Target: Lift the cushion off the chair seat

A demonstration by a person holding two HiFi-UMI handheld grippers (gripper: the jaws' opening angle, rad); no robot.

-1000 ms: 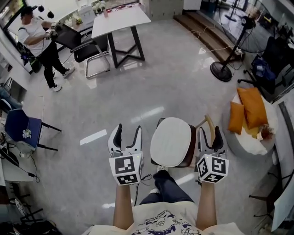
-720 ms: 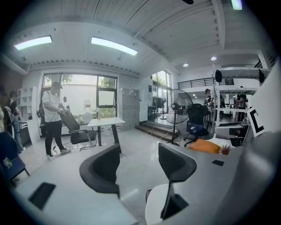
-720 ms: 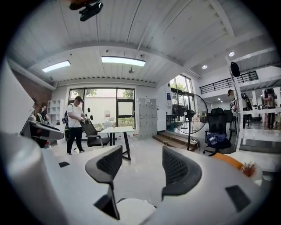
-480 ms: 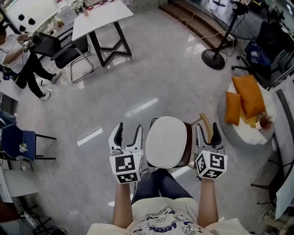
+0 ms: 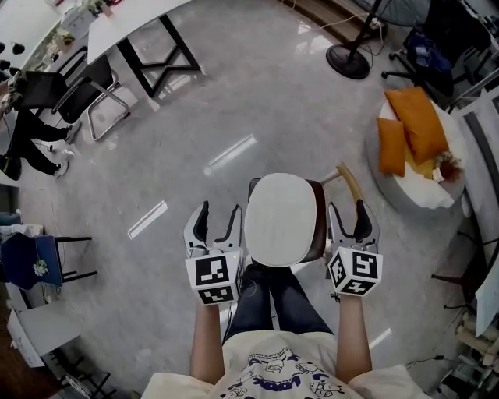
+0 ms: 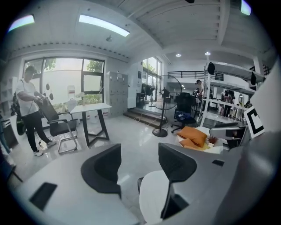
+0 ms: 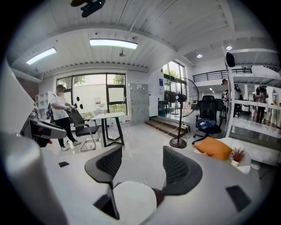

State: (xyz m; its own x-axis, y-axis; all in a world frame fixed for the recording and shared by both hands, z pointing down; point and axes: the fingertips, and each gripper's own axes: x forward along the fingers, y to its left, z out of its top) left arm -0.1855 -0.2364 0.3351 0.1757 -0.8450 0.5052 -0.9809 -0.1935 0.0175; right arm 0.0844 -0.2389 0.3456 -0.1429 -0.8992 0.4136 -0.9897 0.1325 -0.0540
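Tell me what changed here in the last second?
The person stepped forward: the table and fan slid toward the top edge, and the left gripper and right gripper drew closer beside the cushion. Nothing was grabbed. Both grippers stayed open, the cushion still on its chair.

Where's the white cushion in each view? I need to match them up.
Head view: cushion at centre.
Left gripper view: cushion at bottom edge, just right of centre.
Right gripper view: cushion at bottom edge, just left of centre.
Shared landmark: orange pillow, to the cushion's right in every view.
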